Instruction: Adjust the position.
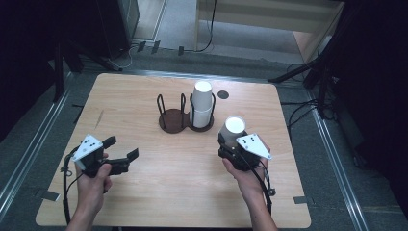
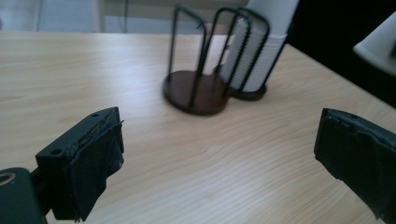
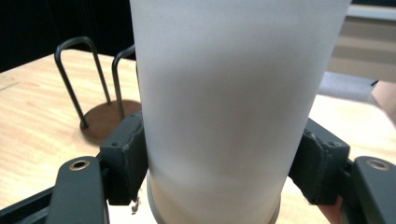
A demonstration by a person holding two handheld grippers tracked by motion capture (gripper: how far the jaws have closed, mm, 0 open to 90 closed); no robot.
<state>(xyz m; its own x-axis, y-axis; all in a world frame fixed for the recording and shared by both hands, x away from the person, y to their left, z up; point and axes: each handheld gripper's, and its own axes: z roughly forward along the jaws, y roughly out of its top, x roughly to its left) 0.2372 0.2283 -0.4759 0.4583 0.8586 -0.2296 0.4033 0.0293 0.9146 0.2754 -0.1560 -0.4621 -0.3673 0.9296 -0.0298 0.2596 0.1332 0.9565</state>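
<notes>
Right gripper (image 1: 230, 140): jaws clamped on a white paper cup (image 3: 233, 107), one pad on each side of the cup wall, low on the body. Cup is inverted: closed base up, rim (image 3: 215, 217) down, just below the pads. Long axis approx. vertical, leaning slightly toward the stand in the high view. Whether the rim touches the table (image 1: 183, 192) can't be told; rim is cut off at the frame bottom in the right gripper view, and the cup's top is cropped.

Left gripper (image 1: 121, 153): jaws wide apart, nothing between the pads, bare table beyond.

Wire cup stand (image 1: 185, 113), ahead of both sets of fingers, has two round bases. Bay nearer the right gripper holds a stack of cups (image 1: 202, 103), also base up; other bay vacant. In the left gripper view the stack's top is cut off and the held cup appears as a blurred edge at far right, probably its rim.
</notes>
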